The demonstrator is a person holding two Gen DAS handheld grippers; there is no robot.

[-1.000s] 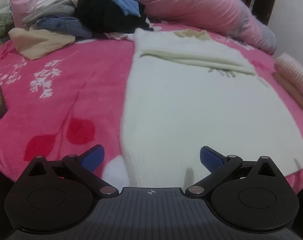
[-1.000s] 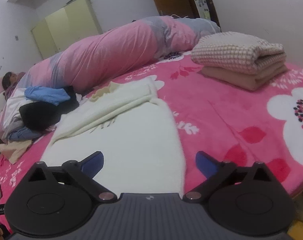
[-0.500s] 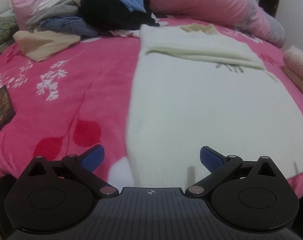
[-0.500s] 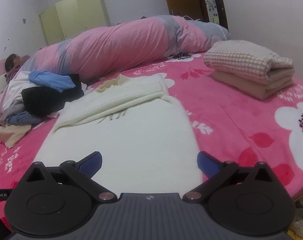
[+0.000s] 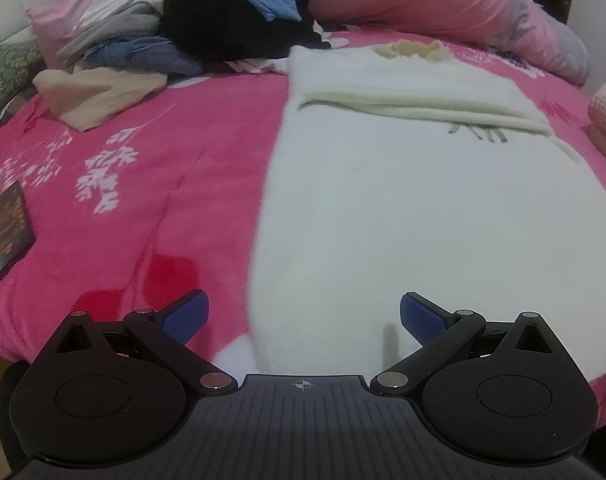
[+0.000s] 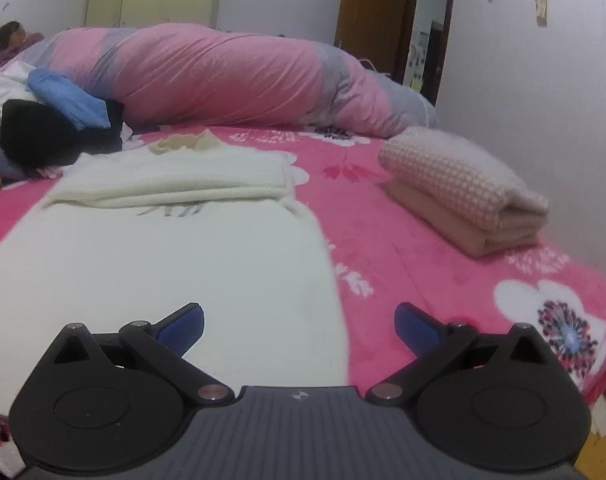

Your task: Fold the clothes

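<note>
A cream-white knit garment (image 5: 423,208) lies spread flat on the pink flowered bed, its far end folded over in a band (image 5: 415,92). My left gripper (image 5: 303,318) is open just before the garment's near left corner, nothing between its blue pads. The same garment (image 6: 163,264) fills the left half of the right wrist view. My right gripper (image 6: 299,326) hovers open over its near right edge, holding nothing.
A heap of unfolded clothes (image 5: 183,28) sits at the far left. A long pink rolled duvet (image 6: 223,80) lies along the back. Two folded garments (image 6: 463,192) are stacked at the right. A dark flat booklet (image 5: 7,228) rests near the left edge.
Both grippers have dropped lower and moved in toward the garment's near edge; the right one has swung so the garment now sits more to its left. Both stay open.
</note>
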